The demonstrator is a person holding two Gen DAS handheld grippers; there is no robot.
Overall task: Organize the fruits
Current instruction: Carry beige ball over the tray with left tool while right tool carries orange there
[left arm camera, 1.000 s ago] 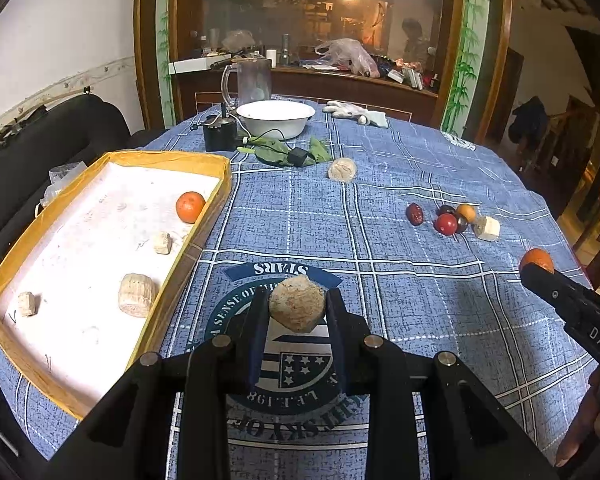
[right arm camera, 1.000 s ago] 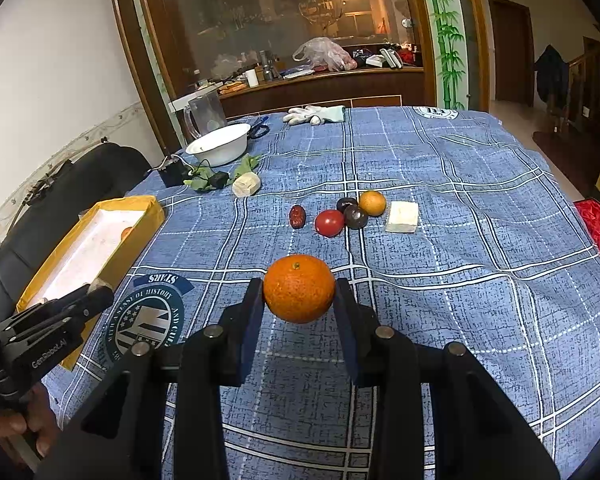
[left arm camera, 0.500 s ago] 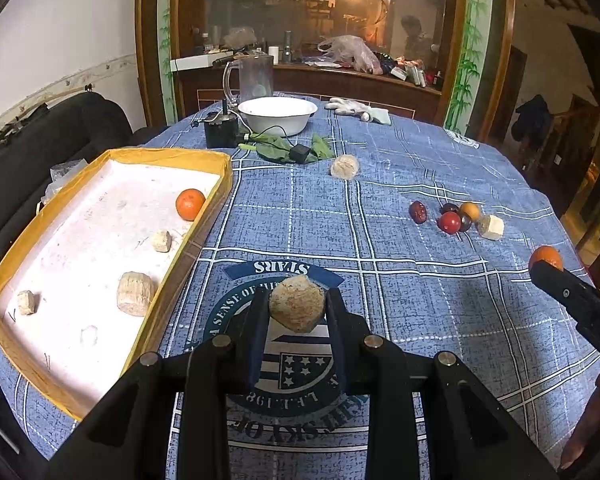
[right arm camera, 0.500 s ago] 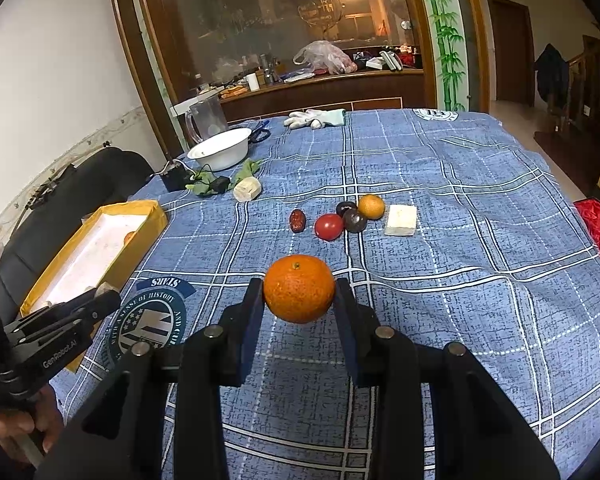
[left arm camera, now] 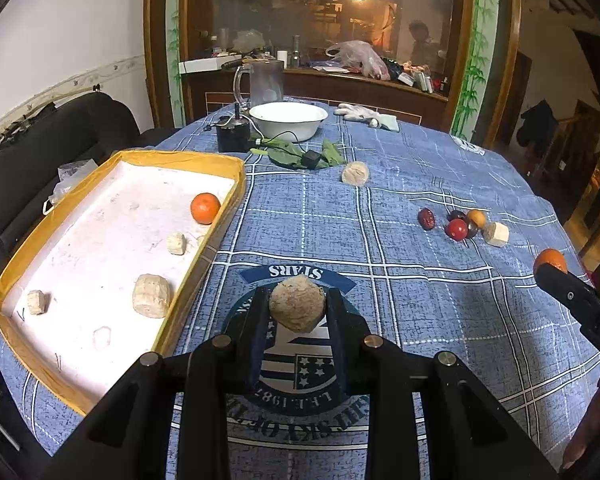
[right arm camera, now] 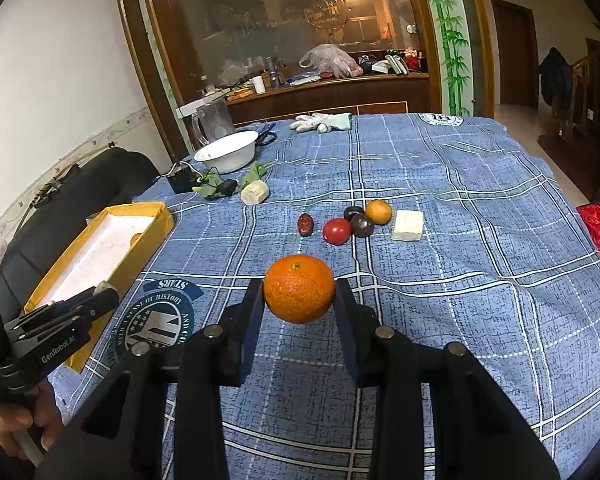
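While your left gripper [left arm camera: 297, 312] pinched the rough beige lump [left arm camera: 297, 303] and your right gripper [right arm camera: 299, 300] pinched the round orange mandarin [right arm camera: 299, 294] above the desk [right arm camera: 480, 280], either could slip before the yellow-rimmed tray [left arm camera: 220, 160], because round surfaces roll between flat pads.

Open blue cloth on the worktop [left arm camera: 380, 240] lies between the left claw [left arm camera: 296, 308] and the yellow tray [left arm camera: 204, 268], whose raised wall stands in the way. Inside, an orange [left arm camera: 205, 208] and pale chunks [left arm camera: 152, 295] leave bare floor between them. Ahead of the right claw [right arm camera: 299, 294], a fruit cluster [right arm camera: 346, 224] and white block [right arm camera: 408, 225] crowd mid-cloth
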